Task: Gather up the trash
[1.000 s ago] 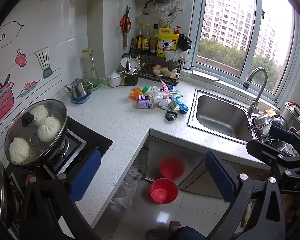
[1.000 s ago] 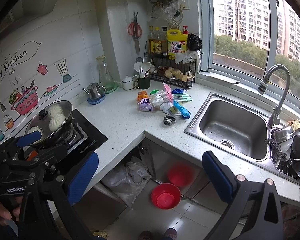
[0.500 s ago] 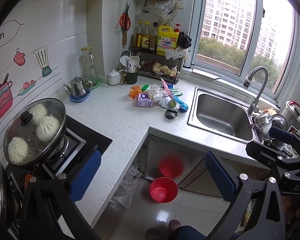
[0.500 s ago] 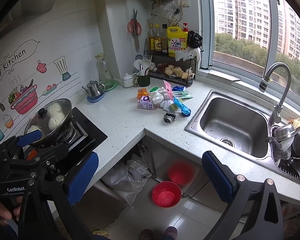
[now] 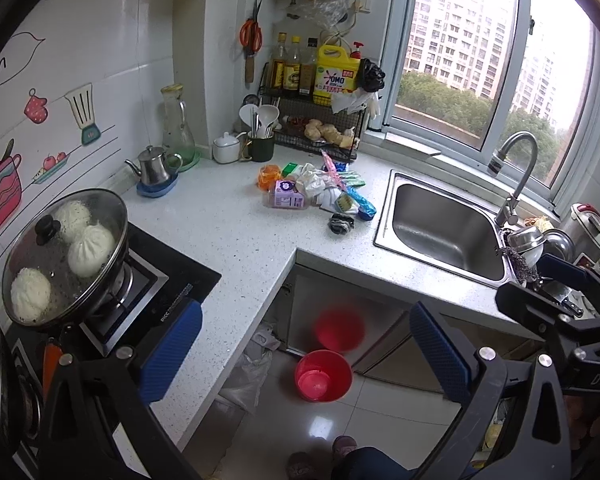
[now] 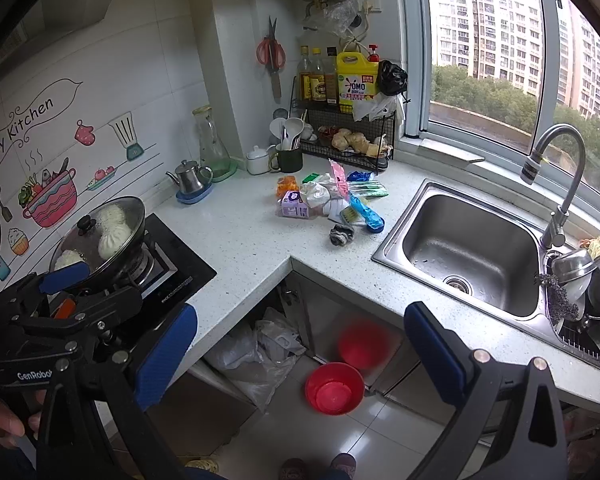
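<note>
**Both grippers wide and empty, trash heaped on the corner surface**

The left gripper (image 5: 306, 348) hangs over the floor in front of the white speckled surface (image 5: 236, 236), blue pads spread wide with nothing between them. The right gripper (image 6: 300, 350) is just as wide and empty; in the left wrist view its black frame shows at 4 o'clock, lettered "DAS", while the left tool's frame in the right wrist view reads "GenRobot".

The trash pile (image 5: 320, 192) lies on the surface at 12 o'clock from both grippers, well apart from them, just left of the steel sink (image 5: 444, 232). It holds a purple carton (image 5: 285, 196), an orange wrapper (image 5: 269, 174), crumpled white plastic (image 5: 312, 184), a pink wrapper (image 5: 332, 168) and a blue wrapper (image 5: 362, 202). A dark crumpled scrap (image 5: 341, 223) sits just beside the pile, nearer the edge.

On the wire rack (image 5: 320, 120) behind stands a yellow jug (image 5: 337, 70) labelled "OMO". The wall sticker (image 6: 22, 126) reads "My Kitchen". At 9 o'clock a glass-lidded pan (image 5: 64, 252) holding white buns rests on the stove, whose front edge bears small print too small to read. A red bucket (image 5: 323, 374) stands on the floor below.
</note>
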Tool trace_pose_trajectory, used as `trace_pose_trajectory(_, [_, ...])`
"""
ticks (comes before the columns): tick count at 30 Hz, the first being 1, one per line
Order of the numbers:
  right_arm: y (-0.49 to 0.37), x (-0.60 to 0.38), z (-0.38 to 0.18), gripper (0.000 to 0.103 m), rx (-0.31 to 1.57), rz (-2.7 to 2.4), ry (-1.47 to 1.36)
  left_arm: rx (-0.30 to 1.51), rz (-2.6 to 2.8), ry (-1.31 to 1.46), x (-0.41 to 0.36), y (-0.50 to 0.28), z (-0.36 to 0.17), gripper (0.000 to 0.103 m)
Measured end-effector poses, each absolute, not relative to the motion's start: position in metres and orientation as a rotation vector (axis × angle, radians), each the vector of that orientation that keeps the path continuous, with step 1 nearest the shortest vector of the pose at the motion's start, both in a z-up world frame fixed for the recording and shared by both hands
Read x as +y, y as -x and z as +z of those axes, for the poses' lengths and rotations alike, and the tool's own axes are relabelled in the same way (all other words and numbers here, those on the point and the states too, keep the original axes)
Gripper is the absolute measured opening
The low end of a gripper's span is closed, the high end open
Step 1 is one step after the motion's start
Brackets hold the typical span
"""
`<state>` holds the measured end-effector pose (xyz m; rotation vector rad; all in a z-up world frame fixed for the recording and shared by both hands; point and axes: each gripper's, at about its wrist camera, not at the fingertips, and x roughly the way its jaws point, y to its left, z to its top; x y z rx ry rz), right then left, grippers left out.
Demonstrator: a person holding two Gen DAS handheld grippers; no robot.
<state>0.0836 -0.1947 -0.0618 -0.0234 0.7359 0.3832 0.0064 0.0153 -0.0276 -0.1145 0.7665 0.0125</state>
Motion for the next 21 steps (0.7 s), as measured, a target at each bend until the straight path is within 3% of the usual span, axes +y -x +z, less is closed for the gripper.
trace_pose_trajectory(21, [-0.155,-0.204,-0.073,0.103,0.798,0.38,0.025,0.854,0.002,0.135,0.014,-0.085,-0.049,0.103])
